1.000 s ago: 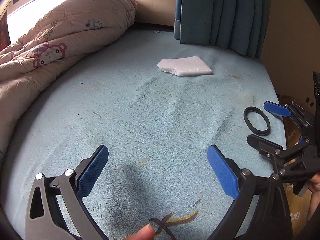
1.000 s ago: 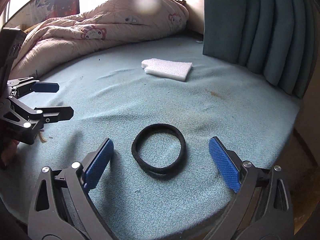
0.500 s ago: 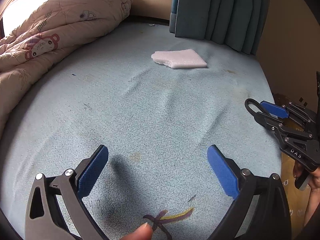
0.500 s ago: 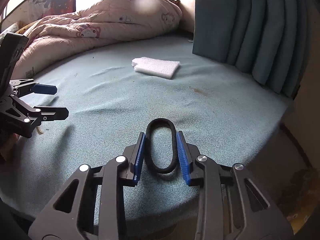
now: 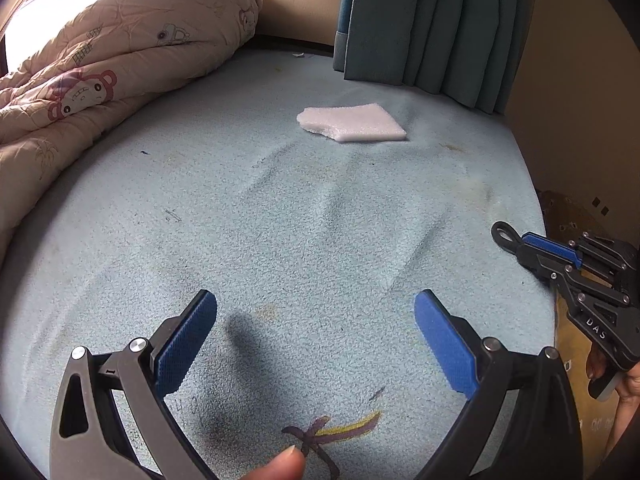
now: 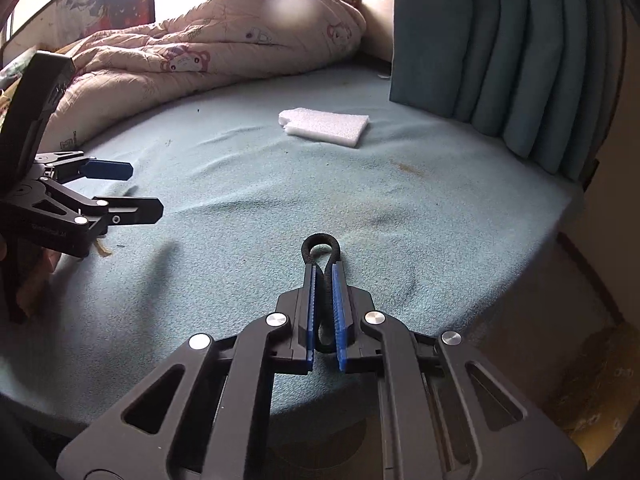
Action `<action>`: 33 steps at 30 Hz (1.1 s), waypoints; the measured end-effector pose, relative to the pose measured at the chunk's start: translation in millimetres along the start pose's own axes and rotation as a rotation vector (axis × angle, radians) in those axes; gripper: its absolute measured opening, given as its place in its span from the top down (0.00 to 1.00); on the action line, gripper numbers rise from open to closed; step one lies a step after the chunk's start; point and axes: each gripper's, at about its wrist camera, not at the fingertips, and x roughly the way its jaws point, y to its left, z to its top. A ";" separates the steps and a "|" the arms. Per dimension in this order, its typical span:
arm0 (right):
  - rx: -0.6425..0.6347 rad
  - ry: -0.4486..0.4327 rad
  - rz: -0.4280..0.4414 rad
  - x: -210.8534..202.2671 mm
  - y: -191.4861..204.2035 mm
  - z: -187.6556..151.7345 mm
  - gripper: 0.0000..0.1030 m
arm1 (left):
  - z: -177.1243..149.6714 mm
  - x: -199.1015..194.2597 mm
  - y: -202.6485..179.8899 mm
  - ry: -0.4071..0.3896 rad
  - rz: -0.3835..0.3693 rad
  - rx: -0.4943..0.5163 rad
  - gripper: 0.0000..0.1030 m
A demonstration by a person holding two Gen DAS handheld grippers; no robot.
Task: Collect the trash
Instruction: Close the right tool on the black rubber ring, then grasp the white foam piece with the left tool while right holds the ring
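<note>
Two pieces of trash are showing on the bed [image 5: 320,240]: one black hair band [image 6: 320,246] and one white foam piece [image 6: 325,126]. The right gripper [image 6: 324,276] is pinching the hair band, squashing it flat between its blue pads, with a small loop poking out past the tips. It is being held right above the near edge of the bed. To do this step well, the person should be keeping the squeeze firm, because the band is thin and stretchy and could be slipping out. Lifting it slowly and straight looks like the safe way, and then carrying it to wherever the trash is going; no bin is showing in either view. The left gripper [image 5: 316,336] is hanging over the bed with its two blue pads spread wide and nothing between them. It could be going for the foam piece, which is lying far back near the blue curtain [image 5: 432,24], well apart from both grippers. One pink blanket [image 5: 112,60] is sitting bunched up along the far side of the bed. One curtain is hanging at the back. Two grippers are working here, one in each hand.
</note>
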 end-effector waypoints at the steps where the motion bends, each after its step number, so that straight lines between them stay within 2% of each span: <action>1: 0.006 -0.005 0.002 -3.4 1.0 -0.3 0.92 | 0.1 -0.4 -0.4 0.000 0.001 0.000 0.06; 15: 0.024 -0.049 0.019 -38.4 23.9 -9.3 0.92 | 0.6 2.5 -3.5 0.011 0.007 0.001 0.06; 19: 0.032 -0.054 0.024 -54.3 21.1 -18.7 0.92 | 9.7 7.4 -5.0 0.006 0.043 0.007 0.06; 22: 0.018 -0.050 0.024 -64.0 19.6 -24.7 0.92 | 32.3 31.2 -7.5 0.049 0.029 -0.037 0.06; 24: 0.020 -0.055 0.024 -69.6 16.3 -27.1 0.92 | 55.0 51.6 -13.4 0.070 0.068 -0.049 0.06; 26: 0.031 -0.063 0.021 -74.7 11.6 -29.3 0.92 | 83.5 73.8 -23.5 0.095 0.068 -0.055 0.06; 29: 0.054 -0.071 0.016 -83.1 1.7 -35.8 0.92 | 121.9 102.3 -38.2 0.097 0.083 -0.082 0.06; 33: 0.075 -0.063 -0.002 -90.2 -15.3 -47.2 0.92 | 149.0 132.4 -63.4 0.090 0.138 -0.051 0.04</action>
